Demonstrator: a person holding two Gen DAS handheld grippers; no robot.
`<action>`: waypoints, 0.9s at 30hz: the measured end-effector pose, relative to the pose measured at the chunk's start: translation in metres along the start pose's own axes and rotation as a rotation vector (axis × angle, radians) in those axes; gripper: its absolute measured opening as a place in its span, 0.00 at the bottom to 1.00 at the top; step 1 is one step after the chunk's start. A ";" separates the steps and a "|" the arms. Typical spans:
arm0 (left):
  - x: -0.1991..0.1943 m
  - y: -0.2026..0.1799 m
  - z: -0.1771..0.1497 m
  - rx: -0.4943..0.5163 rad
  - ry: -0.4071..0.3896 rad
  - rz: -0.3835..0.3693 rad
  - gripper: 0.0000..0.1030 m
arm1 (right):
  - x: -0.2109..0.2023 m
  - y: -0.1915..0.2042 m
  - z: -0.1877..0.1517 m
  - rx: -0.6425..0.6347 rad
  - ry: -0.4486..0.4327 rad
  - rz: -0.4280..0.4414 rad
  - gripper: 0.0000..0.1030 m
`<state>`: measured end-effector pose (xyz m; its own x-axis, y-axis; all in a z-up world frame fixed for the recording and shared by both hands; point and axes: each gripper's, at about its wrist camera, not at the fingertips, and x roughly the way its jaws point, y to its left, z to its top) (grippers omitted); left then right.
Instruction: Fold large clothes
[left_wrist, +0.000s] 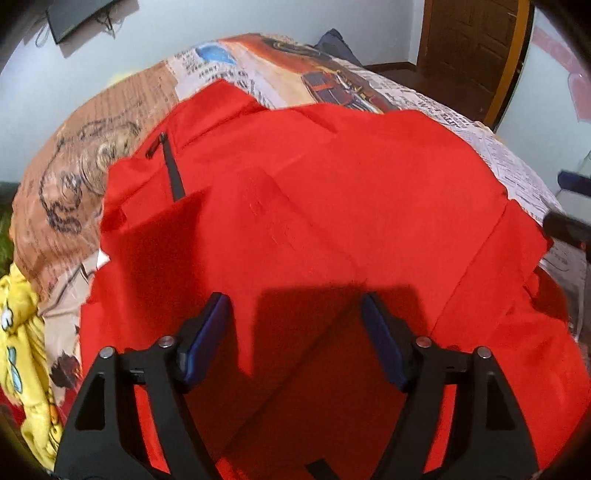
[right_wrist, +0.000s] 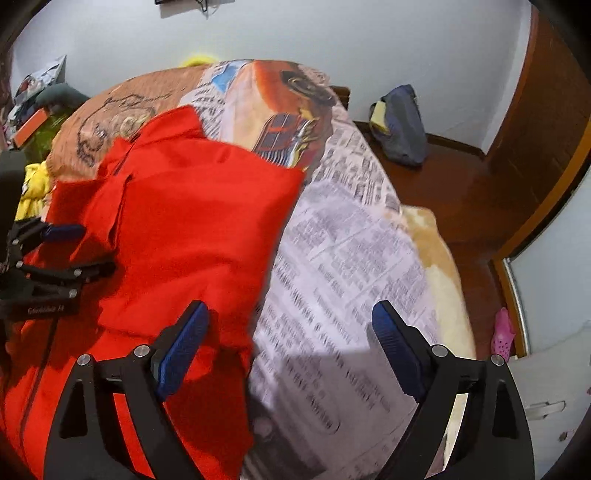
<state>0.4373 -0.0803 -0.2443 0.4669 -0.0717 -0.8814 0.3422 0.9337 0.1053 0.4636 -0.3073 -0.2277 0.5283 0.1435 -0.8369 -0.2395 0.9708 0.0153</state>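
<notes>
While the red jacket (left_wrist: 332, 192) lies spread over the bed (left_wrist: 74, 177), both tools hang above it with nothing between their pads. In the left wrist view the left tool (left_wrist: 295, 314) points down at the middle of the jacket, its blue pads (left_wrist: 207, 332) apart and clear of the cloth, casting a dark shadow on the red fabric just below them. A black zipper (left_wrist: 171, 166) runs along the jacket at about ten o'clock from that tool. The bedcover, printed with newspaper text and a car picture, shows past the jacket from nine round to two o'clock. A yellow garment (left_wrist: 26, 350) lies at the bed's edge at about eight o'clock.

In the right wrist view the right tool (right_wrist: 291, 332) is spread wide and grasps nothing. Its left pad hangs over the jacket's edge and its right pad over the bare printed cover. The jacket (right_wrist: 192, 229) fills the area from eight to eleven o'clock, with its edge running down between the pads. The left tool (right_wrist: 74, 251) shows at nine o'clock over the red cloth. A blue bag (right_wrist: 400, 125) sits on the wooden floor at one o'clock, against the wall.
</notes>
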 end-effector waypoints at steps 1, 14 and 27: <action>-0.001 -0.001 0.001 0.009 -0.011 0.005 0.51 | 0.002 0.000 0.003 0.001 0.000 -0.004 0.86; -0.077 0.125 -0.019 -0.315 -0.157 -0.035 0.05 | 0.039 0.020 -0.002 0.001 0.093 0.073 0.86; -0.074 0.231 -0.120 -0.532 -0.066 0.014 0.05 | 0.042 0.030 -0.005 -0.026 0.090 0.032 0.89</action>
<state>0.3834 0.1829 -0.2099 0.5242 -0.0642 -0.8491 -0.1173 0.9822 -0.1467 0.4746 -0.2733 -0.2656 0.4448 0.1552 -0.8821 -0.2770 0.9604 0.0293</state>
